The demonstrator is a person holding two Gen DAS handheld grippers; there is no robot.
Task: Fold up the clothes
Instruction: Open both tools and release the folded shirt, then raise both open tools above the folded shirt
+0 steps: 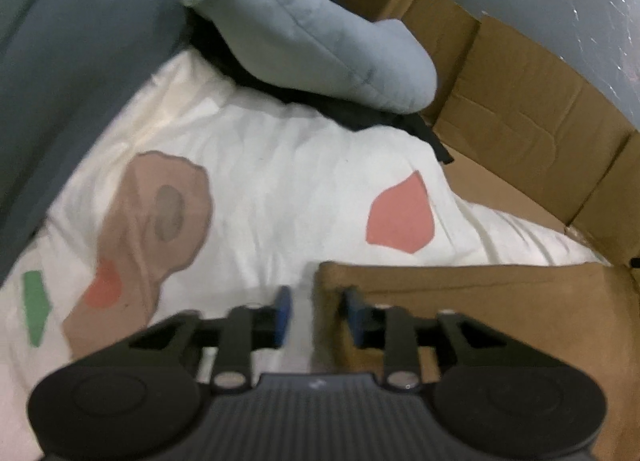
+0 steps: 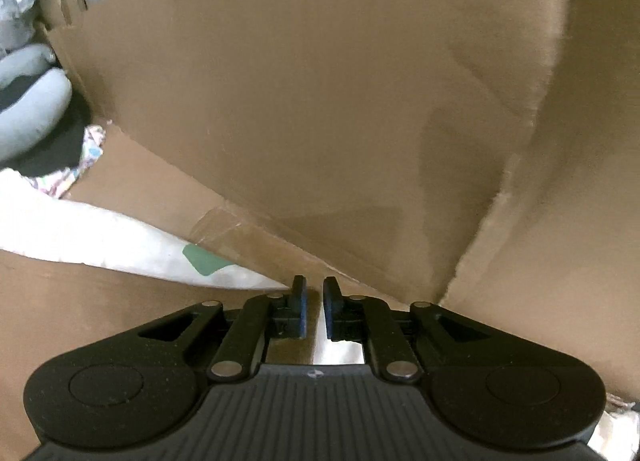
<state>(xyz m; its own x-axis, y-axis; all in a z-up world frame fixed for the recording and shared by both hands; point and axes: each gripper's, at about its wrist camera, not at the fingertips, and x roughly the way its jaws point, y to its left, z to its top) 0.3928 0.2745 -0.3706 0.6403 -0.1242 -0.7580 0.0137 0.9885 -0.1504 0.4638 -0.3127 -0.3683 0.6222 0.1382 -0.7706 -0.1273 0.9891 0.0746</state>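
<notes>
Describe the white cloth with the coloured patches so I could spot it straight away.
Look inside the big cardboard box. The white garment lies spread across its floor, just ahead of the left gripper. Unlike the plain pale-blue padded garment bunched behind it, it is white and printed with pink, green and brown shapes.

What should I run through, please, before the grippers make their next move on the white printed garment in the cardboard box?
1. Left gripper open over the white printed garment: ok.
2. Left fingers holding cloth: not ok, gap looks empty.
3. Right gripper holding cloth: cannot tell; jaws narrowly apart, white cloth shows through the gap.
4. Garment spread flat: not ok, it lies wrinkled.
5. Garment free of other clothes: not ok, a light blue garment lies at its far edge.
6. Cardboard box wall clear of right gripper: cannot tell.
</notes>
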